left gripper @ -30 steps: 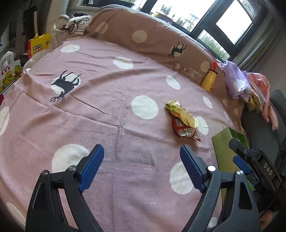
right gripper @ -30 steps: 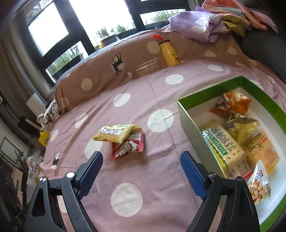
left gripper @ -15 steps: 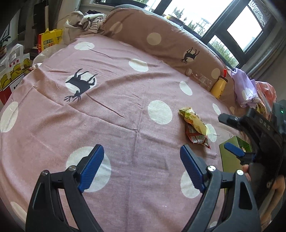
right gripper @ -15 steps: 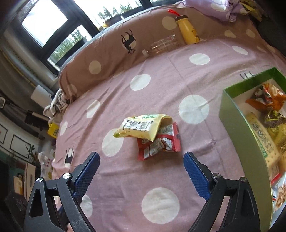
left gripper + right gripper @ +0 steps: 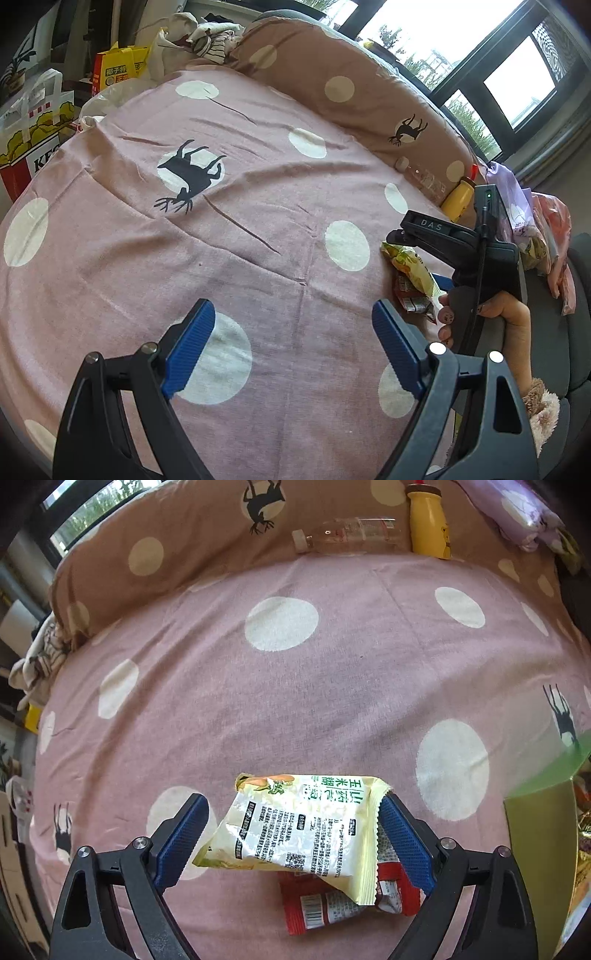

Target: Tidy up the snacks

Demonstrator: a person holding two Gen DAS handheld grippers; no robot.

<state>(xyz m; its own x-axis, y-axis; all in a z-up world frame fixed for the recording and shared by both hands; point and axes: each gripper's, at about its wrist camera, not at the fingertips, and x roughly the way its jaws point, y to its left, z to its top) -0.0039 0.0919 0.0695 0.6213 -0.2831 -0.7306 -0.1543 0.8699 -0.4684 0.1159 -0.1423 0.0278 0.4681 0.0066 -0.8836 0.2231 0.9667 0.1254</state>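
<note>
Left wrist view: left gripper [image 5: 293, 332] spread wide over bare pink polka-dot bedsheet [image 5: 240, 229], holding nothing, well apart from the snacks. Off to the right, right gripper [image 5: 439, 273] hanging over the yellow snack packet [image 5: 412, 267] and red snack packet [image 5: 410, 301].

Right wrist view: right gripper [image 5: 295, 840] with fingers spread either side of the yellow snack packet [image 5: 303, 830], not yet pinching. Red snack packet [image 5: 332, 904] partly beneath it. Green box [image 5: 539, 812] at right edge, some packets just visible inside.

Judging from this: part sorted already; two packets left on the sheet, yellow one likely next.
</note>
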